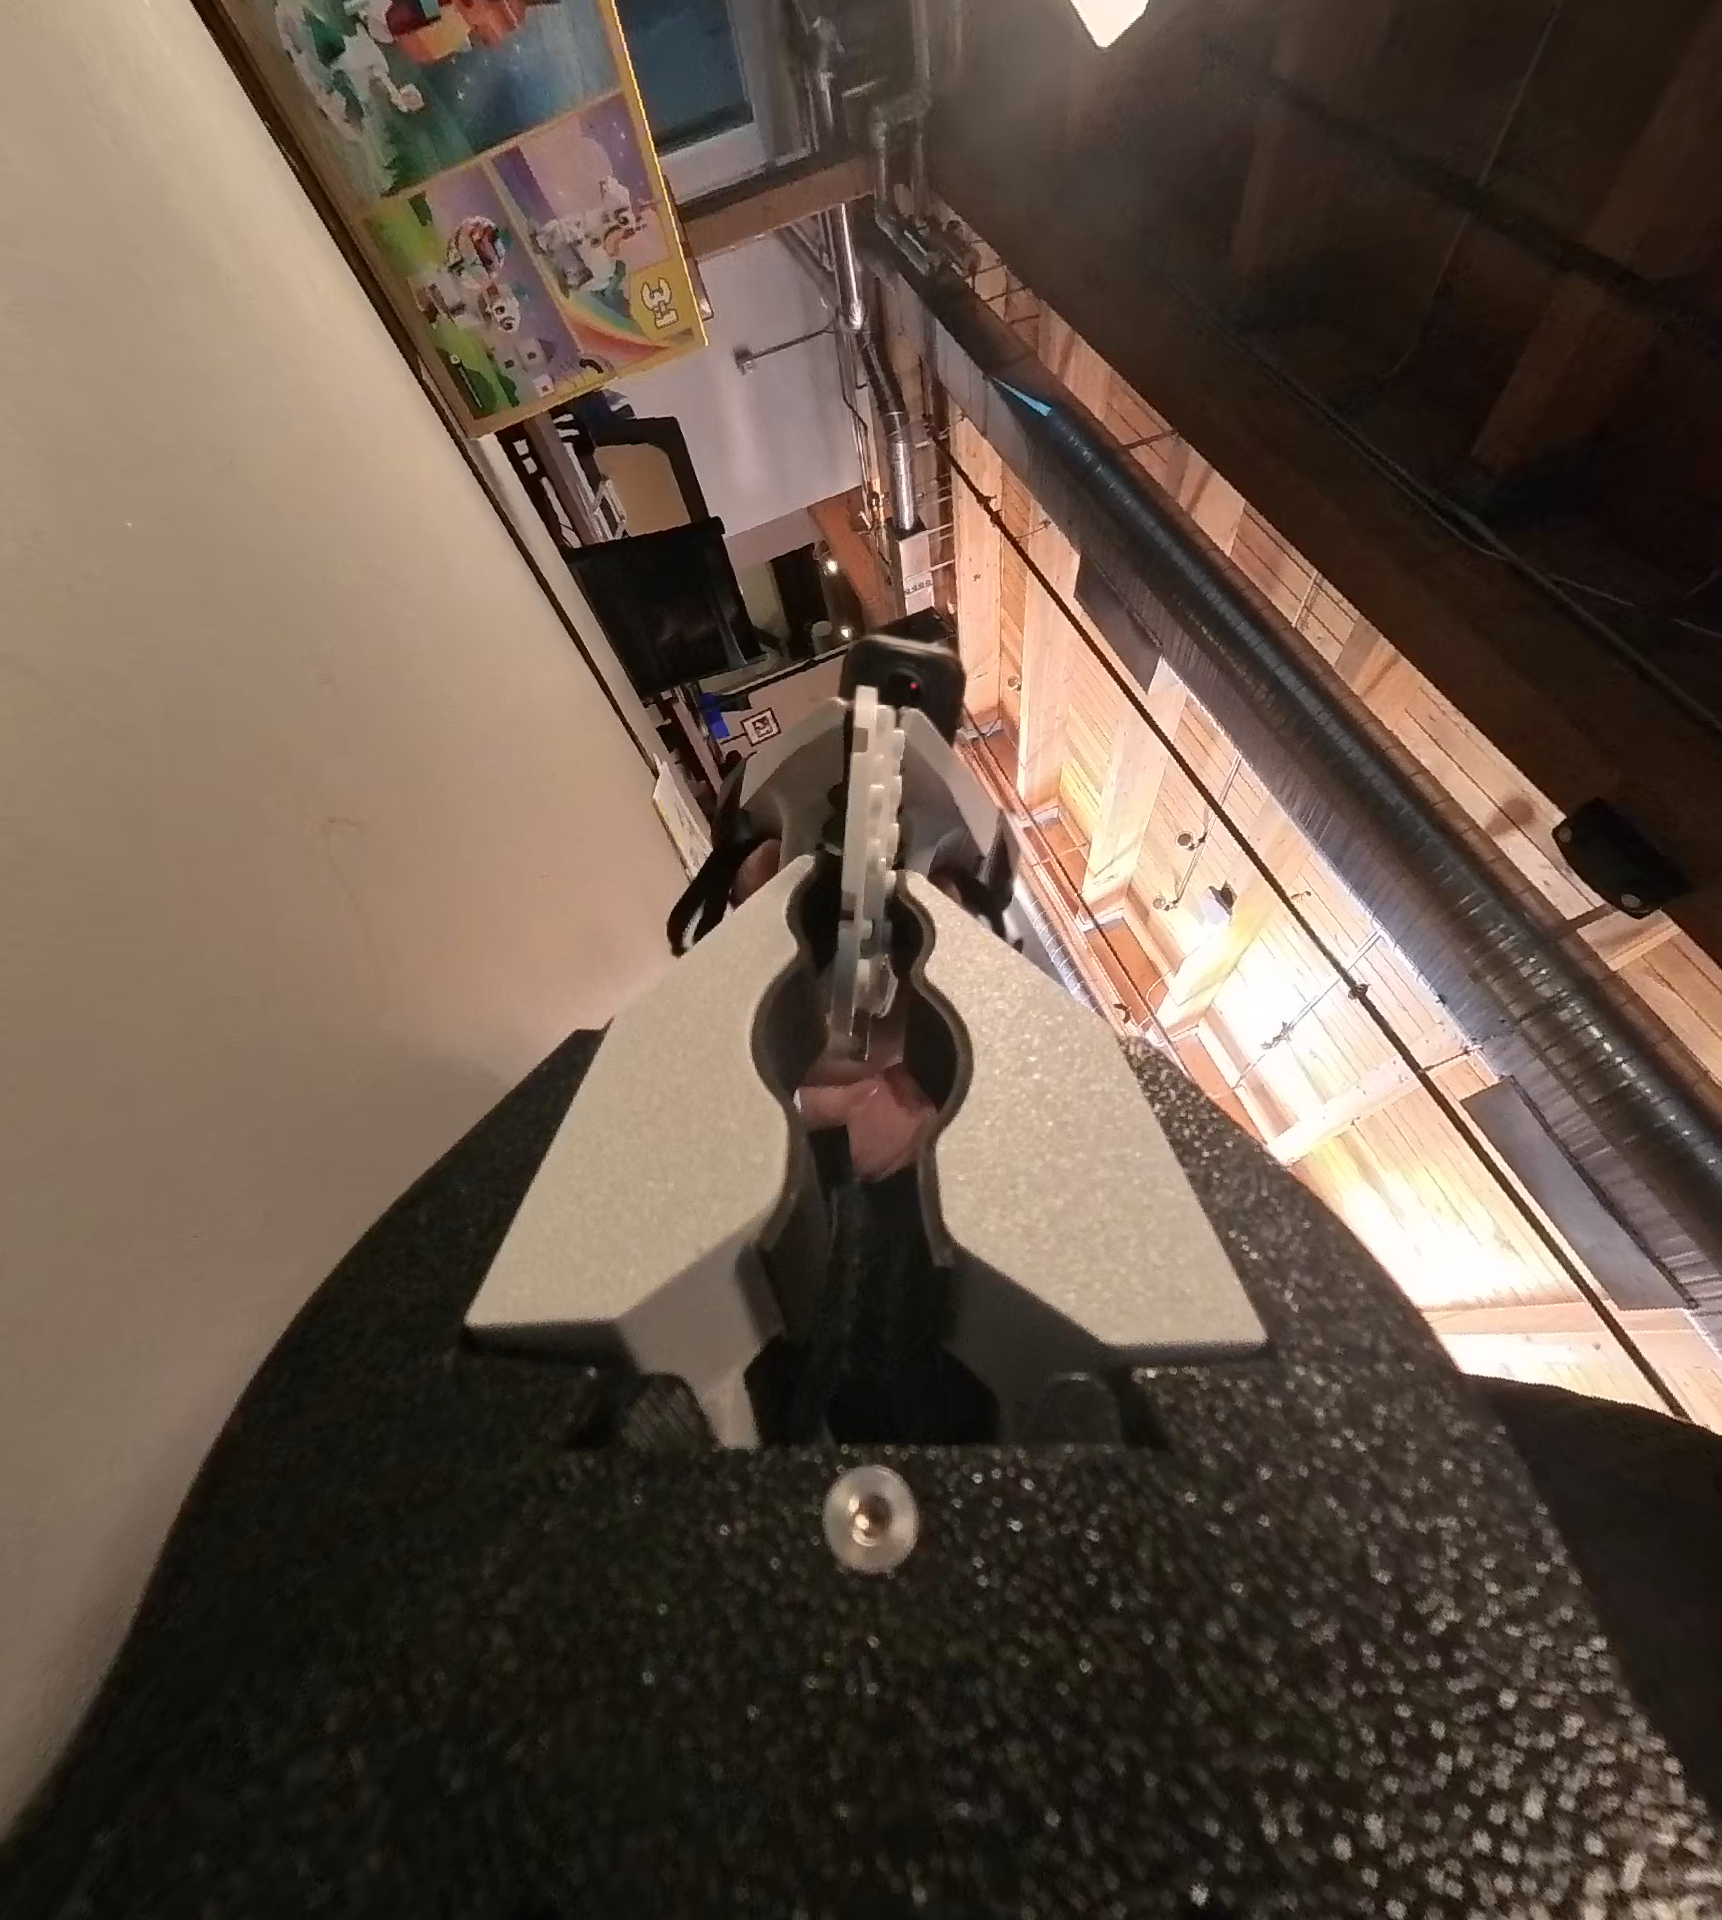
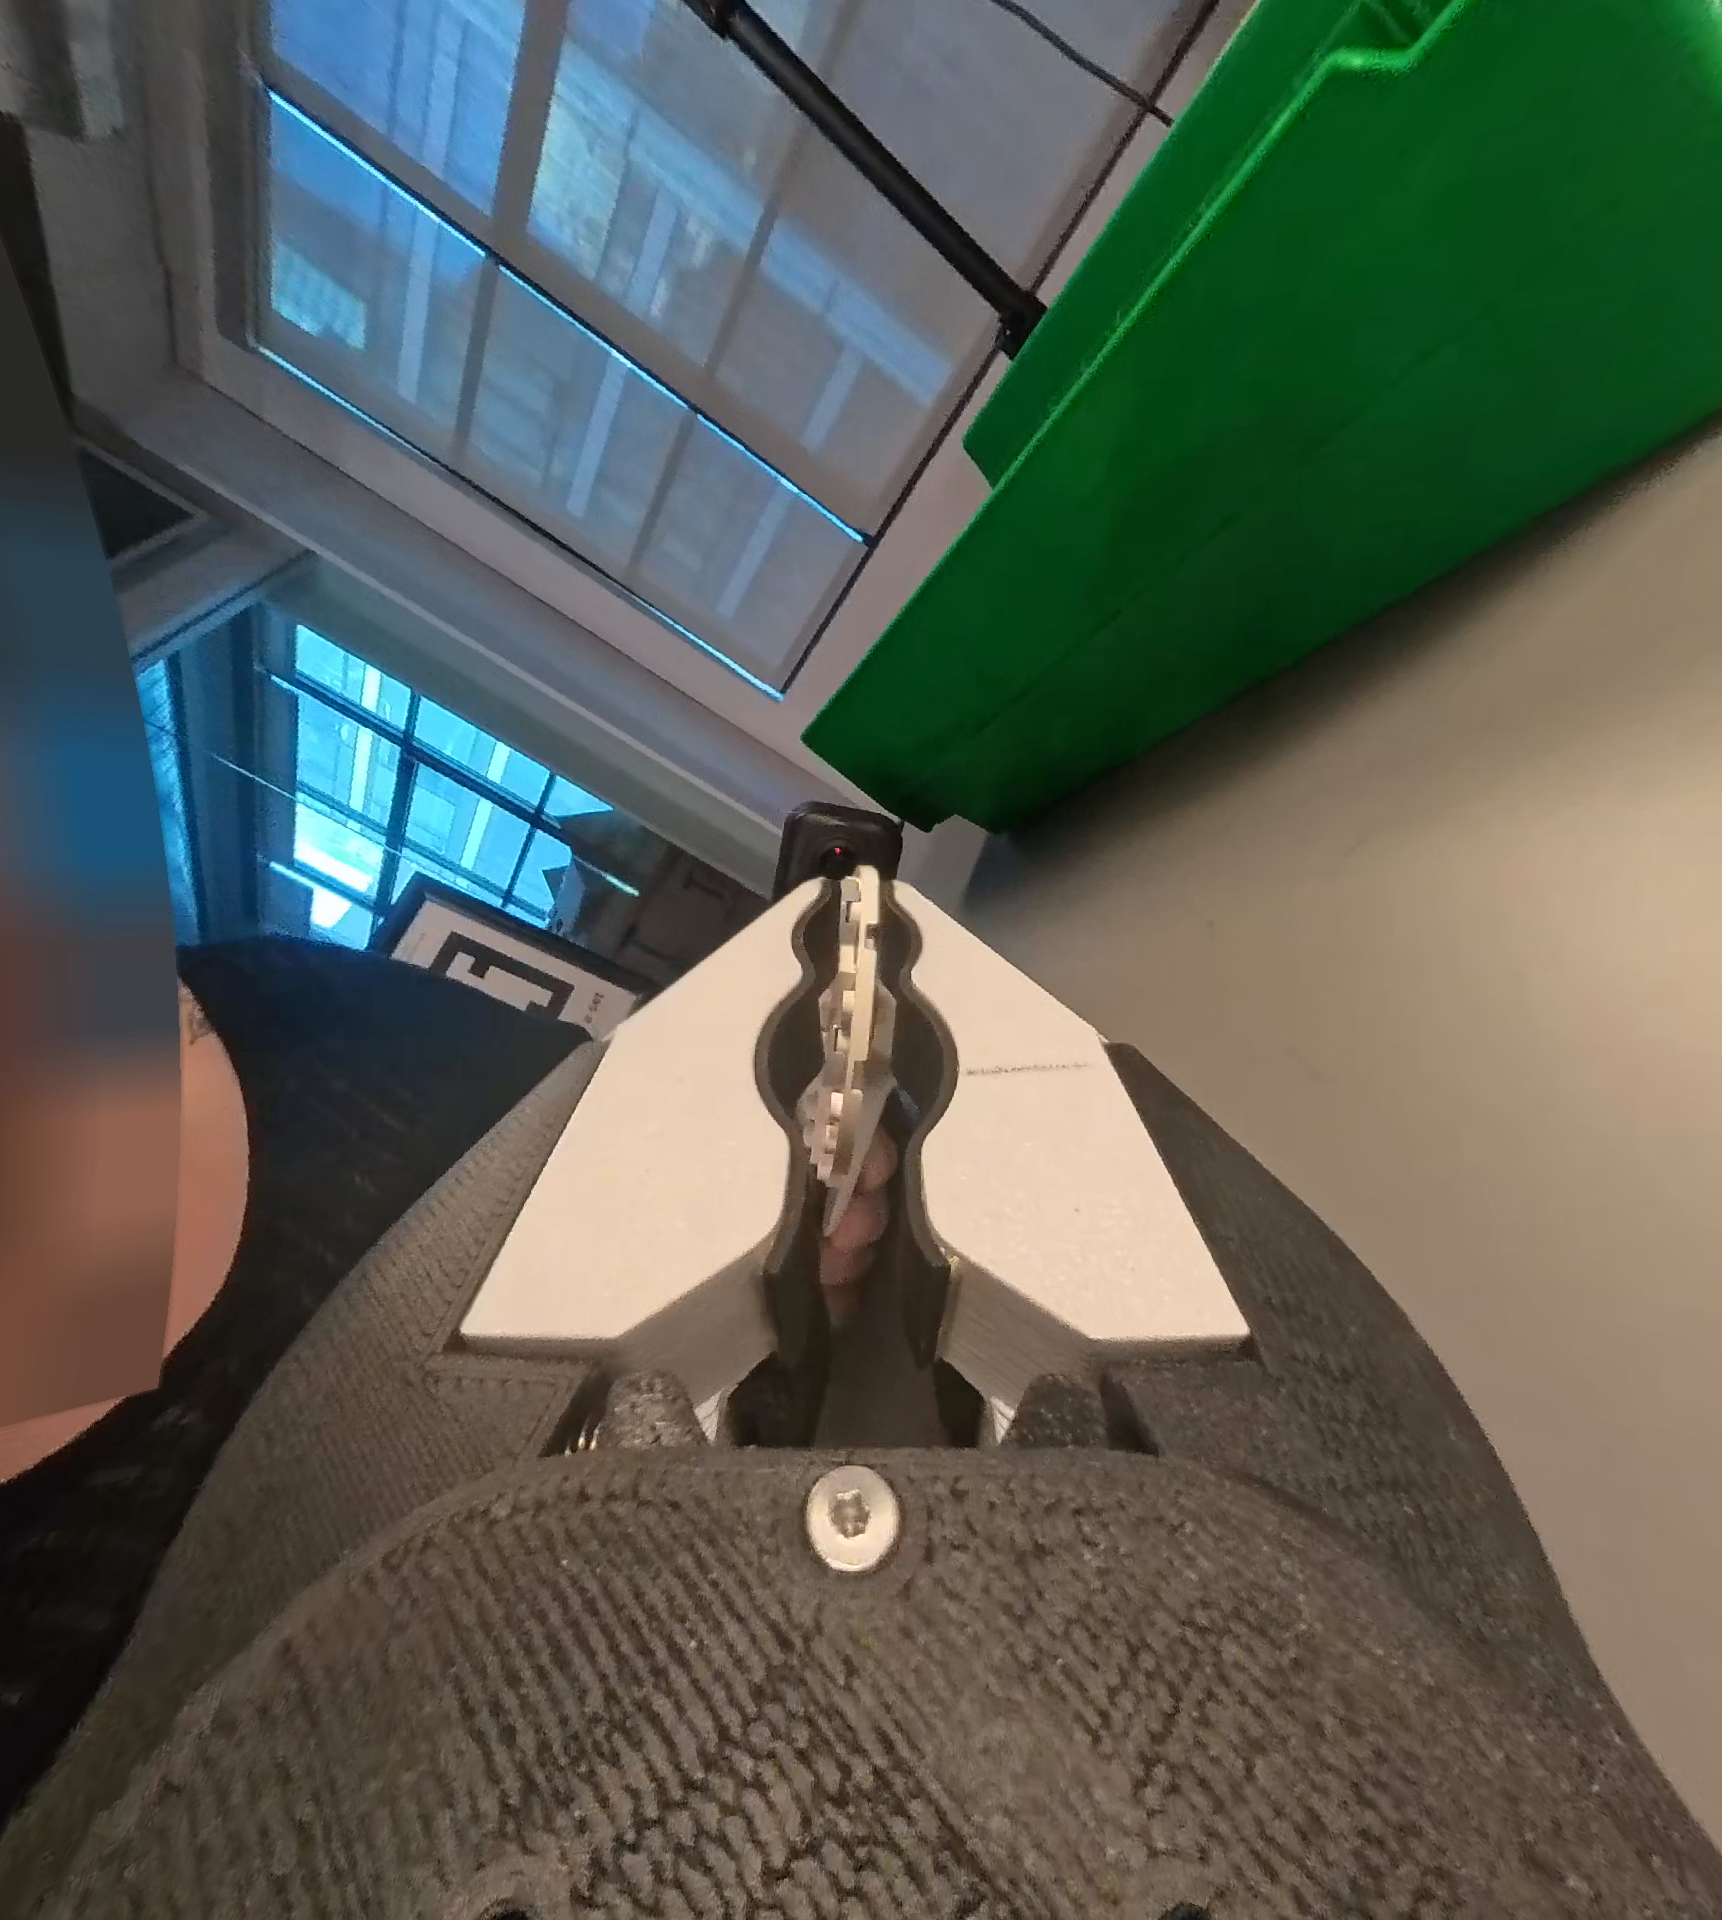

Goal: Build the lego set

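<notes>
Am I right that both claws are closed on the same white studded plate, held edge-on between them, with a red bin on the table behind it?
Nearly: the bin is green, not red, as the right wrist view shows. Both claws do grip the white studded plate edge-on.

The left gripper fills the lower centre of its frame, its grey fingers nearly closed — pinching a thin white piece edge-on. The right gripper faces it tip to tip, fingers likewise clamped. A person's hand shows through the gap behind.
</notes>
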The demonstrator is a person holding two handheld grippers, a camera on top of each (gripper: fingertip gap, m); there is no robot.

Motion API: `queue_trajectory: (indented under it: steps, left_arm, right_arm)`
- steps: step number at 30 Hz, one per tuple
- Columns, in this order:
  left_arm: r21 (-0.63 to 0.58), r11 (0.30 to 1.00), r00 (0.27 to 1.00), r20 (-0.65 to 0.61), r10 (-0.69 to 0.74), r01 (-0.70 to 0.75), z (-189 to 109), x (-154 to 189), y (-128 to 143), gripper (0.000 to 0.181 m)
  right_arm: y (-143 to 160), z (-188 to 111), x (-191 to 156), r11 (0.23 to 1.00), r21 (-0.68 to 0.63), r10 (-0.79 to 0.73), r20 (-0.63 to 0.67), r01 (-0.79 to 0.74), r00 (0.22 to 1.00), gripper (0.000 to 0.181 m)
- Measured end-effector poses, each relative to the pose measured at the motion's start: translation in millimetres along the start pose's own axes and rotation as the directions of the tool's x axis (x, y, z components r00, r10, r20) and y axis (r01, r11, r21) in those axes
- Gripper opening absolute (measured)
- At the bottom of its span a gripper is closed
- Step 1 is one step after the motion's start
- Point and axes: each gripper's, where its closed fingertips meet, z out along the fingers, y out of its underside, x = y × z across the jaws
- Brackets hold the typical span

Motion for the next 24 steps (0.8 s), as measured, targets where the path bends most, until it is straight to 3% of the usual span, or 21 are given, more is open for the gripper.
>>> queue_trajectory:
  steps: [10,13,24]
  left_arm:
    - [0.005,1.0,1.0,-0.012,-0.007,0.007,-0.7,1.4,-0.9,0.006]
    - [0.004,1.0,1.0,-0.015,-0.009,0.009,-0.6,1.7,-0.7,0.006]
    - [-0.001,1.0,1.0,-0.008,-0.013,0.013,-0.2,0.3,-0.3,0.006]
  right_arm:
    - [-2.6,1.6,-0.2,0.999,0.04,-0.02,0.014,0.02,1.0,0.005]
    - [-7.8,-1.3,2.4,0.997,0.079,0.023,0.031,-0.025,0.999,0.026]
    - [-1.2,-1.7,0.5,0.999,0.03,0.029,0.047,-0.031,0.998,0.005]
